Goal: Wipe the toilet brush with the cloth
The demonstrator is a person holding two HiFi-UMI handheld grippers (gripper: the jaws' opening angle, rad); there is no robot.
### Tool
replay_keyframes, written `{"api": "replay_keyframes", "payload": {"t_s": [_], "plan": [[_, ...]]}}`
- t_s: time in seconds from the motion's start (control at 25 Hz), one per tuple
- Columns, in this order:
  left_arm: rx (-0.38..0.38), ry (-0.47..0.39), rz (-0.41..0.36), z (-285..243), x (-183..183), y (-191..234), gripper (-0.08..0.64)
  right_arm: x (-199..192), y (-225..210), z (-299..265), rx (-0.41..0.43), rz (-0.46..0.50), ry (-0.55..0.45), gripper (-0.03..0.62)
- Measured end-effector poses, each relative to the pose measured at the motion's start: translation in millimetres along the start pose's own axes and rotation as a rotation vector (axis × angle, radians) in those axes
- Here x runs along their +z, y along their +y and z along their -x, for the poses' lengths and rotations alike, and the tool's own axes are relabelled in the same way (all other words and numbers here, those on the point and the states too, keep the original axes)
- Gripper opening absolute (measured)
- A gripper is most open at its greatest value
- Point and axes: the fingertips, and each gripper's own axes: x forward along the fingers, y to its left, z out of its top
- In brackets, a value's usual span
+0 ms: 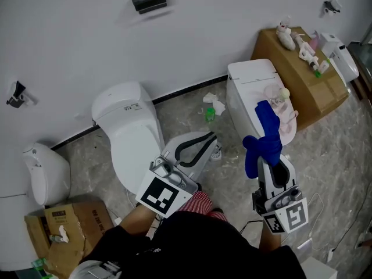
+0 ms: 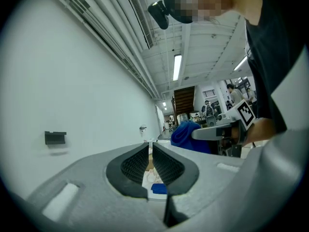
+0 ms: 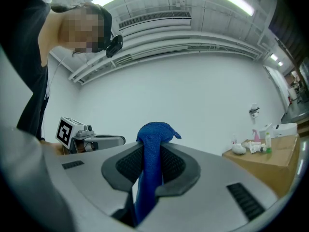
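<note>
**Step in hand.** We judge this to be the approach. The cloth is taken up, the brush is not yet held, and no wiping has begun.

**Blue cloth**. It sits at four o'clock of the head view. It is pinched between the jaws of the right gripper, rises past the tips and flops over. The right gripper view shows the same cloth clamped between the dark pads.

**Left gripper**. It is just below centre in the head view. The left gripper view shows its jaws drawn together with nothing between them.

**Toilet brush.** We cannot make it out with certainty in any view. Pale pink clutter lies on the right toilet at two o'clock, but we cannot say what it is.

**Left toilet**. It stands at nine o'clock, lid down.

**Pose.** Both grippers are held about level and point away from the person. The left one aims toward two o'clock and the right one toward twelve. The marker cubes sit nearest the body.

**Next move.** In our judgement the left jaws must part and find the brush handle. The cloth can then be brought against it.
</note>
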Motion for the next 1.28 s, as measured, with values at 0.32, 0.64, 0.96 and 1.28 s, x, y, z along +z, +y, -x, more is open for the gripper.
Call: {"api": "replay_keyframes", "payload": {"t_s": [0.32, 0.64, 0.96, 1.28], "plan": [[-0.041, -0.021, -0.001, -2.6, -14.0, 28.1, 0.008, -11.8, 9.3, -32.9, -0.011, 0.014, 0.035, 0.067], [-0.084, -0.019, 0.027, 0.0, -34.1, 53.3, 0.008, -26.8, 18.8, -56.5, -0.048, -0.001, 0.06, 0.067], [-0.101, -0.011, 0.052, -4.3, -48.4, 61.5, 0.008, -40.8, 19.0, -55.7, -0.093, 0.001, 0.102, 0.067], [-0.143, 0.032, 0.082, -18.3, -70.5, 44.9, 0.008, -56.6, 4.5, -46.2, -0.125, 0.018, 0.131, 0.067]]}}
